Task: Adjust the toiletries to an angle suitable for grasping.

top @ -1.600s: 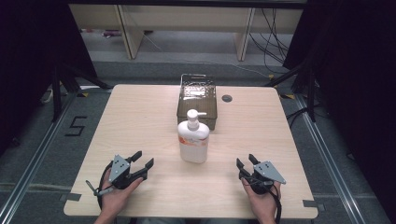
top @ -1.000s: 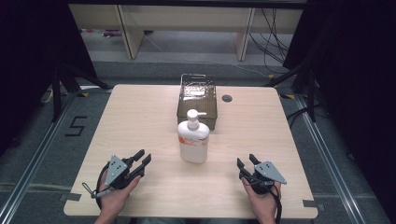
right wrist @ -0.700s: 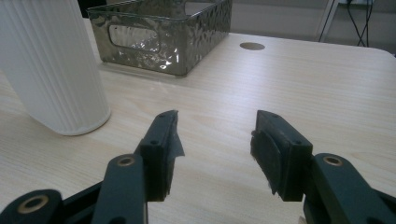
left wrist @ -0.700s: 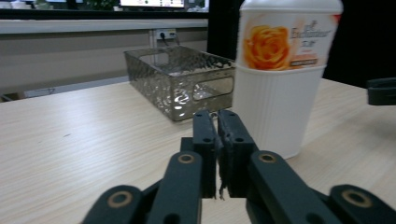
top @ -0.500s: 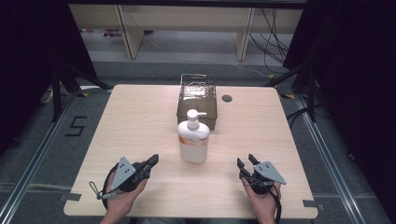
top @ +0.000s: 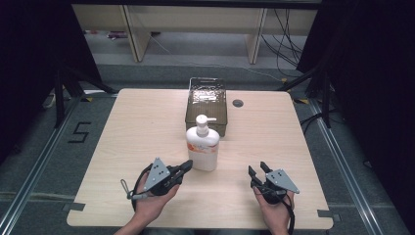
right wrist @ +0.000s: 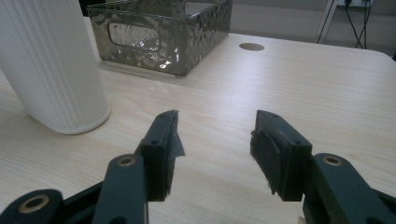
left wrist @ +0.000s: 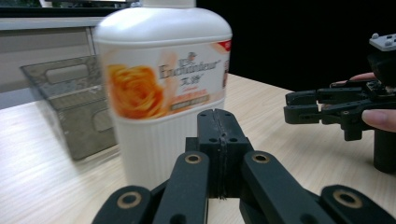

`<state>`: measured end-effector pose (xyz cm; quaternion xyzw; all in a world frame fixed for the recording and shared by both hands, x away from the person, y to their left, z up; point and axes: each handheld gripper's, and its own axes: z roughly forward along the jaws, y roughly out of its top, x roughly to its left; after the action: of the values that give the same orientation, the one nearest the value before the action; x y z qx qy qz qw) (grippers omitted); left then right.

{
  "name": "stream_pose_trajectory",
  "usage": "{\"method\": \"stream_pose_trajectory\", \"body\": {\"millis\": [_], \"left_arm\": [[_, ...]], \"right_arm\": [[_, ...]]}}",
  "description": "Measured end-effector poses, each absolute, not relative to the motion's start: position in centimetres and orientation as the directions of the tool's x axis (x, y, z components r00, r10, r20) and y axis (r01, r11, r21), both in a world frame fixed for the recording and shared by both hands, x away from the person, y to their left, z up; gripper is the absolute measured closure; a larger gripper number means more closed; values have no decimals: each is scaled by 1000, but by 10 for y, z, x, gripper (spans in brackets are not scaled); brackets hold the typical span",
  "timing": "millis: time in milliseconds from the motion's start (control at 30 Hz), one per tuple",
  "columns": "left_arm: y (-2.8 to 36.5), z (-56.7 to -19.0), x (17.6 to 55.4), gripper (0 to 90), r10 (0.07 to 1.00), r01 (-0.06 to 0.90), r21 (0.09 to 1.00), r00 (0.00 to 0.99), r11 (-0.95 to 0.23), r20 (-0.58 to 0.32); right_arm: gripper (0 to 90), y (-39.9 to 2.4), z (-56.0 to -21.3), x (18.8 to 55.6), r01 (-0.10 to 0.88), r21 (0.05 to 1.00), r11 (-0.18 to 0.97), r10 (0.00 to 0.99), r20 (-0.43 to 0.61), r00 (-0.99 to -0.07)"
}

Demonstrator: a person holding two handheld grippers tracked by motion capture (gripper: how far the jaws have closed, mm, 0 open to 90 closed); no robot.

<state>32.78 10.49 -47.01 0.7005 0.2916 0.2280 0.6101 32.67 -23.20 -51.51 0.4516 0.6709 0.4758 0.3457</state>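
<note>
At seven o'clock on the pale wooden table (top: 147,122), my left gripper (top: 187,165) has its two black jaws pressed flat together with nothing between them; they have just been closing, and the left gripper view shows the pads meeting in a single seam. Its tips point toward two o'clock, just beside the base of the white plastic pump bottle with the orange rose label (top: 202,145), though I cannot tell whether they touch it. The bottle stands upright near the table's centre, its ribbed lower wall close ahead of my jaws in the left gripper view (left wrist: 163,93).

At twelve o'clock from the bottle, right behind it, sits the smoky transparent plastic basket (top: 206,93), with its floor seemingly bare. A small round hole in the tabletop (top: 238,103) lies just to the basket's right.

At five o'clock, my right gripper (top: 257,170) rests on the table with jaws apart, gripping nothing, well clear of the bottle.

I judge this as the approach step: the bottle is not yet held. A closed gripper cannot take that wide body, so my next move calls for opening the left jaws wide, or nudging the bottle with the shut tips, keeping low so it does not tip.
</note>
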Motion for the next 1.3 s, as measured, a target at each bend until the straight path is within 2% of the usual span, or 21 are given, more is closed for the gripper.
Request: {"method": "stream_pose_trajectory", "body": {"millis": [167,200,333,400,533,933,1000,1033,1300], "left_arm": [[90,-469,336,896,684,139,986,728,-94,-37],[83,-468,340,896,685,140,986,728,-96,-37],[72,-465,347,896,686,140,986,727,-94,-37],[66,-463,350,896,686,143,986,727,-83,-47],[58,-463,355,896,692,147,986,720,-76,-54],[46,-465,361,896,700,156,985,711,-73,-61],[45,-465,362,896,701,156,985,711,-73,-60],[44,-465,362,895,701,156,985,711,-74,-59],[46,-462,362,869,699,152,986,712,-66,-63]], "right_arm": [[507,-233,-514,326,286,948,137,936,-28,-352],[507,-230,-514,323,322,941,100,942,15,-336],[507,-232,-515,326,281,951,127,937,-21,-350],[506,-230,-514,323,324,941,96,941,20,-337],[505,-231,-515,325,302,948,102,935,13,-355],[502,-233,-515,326,294,947,132,937,-23,-348],[502,-233,-515,326,292,948,127,939,-20,-344],[501,-231,-515,325,313,945,97,940,17,-341],[497,-232,-515,325,306,947,100,940,11,-340]]}}
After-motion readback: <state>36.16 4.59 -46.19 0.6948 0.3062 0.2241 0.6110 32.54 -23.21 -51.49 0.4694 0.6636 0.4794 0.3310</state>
